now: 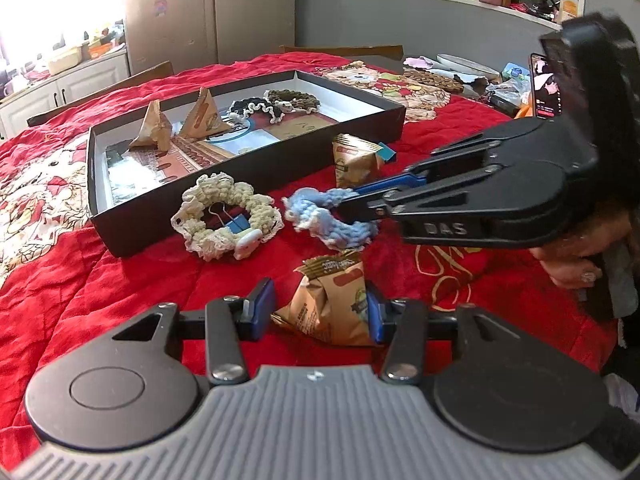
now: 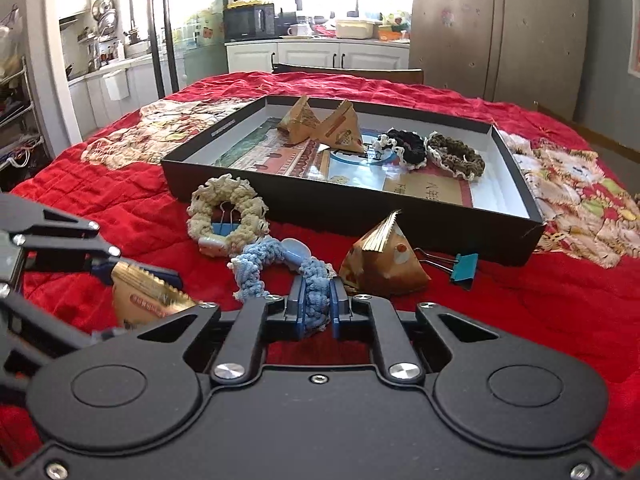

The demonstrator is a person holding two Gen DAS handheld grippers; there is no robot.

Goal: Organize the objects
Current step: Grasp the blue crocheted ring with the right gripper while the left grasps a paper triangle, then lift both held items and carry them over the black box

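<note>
Pinching the blue scrunchie (image 2: pixel 280 268) between both blue pads, right gripper (image 2: pixel 316 308) reaches in low and nearly level over the red quilt (image 2: pixel 520 312), clenched on the near loop. Just ahead and left, cream scrunchie (image 2: pixel 228 216) ringing a binder clip; ahead and right, a tan pyramid packet (image 2: pixel 384 264) with a teal binder clip (image 2: pixel 464 266) beside it. Beyond these, the black tray (image 2: pixel 360 208), holding two more packets and two dark scrunchies.

Straddling another tan snack packet (image 1: pixel 332 308), left gripper (image 1: pixel 320 312) held low and flat, fingers parted, right pad touching the packet, left pad apart from it; not closed on it. Farther out from that claw, the tray's near corner.
</note>
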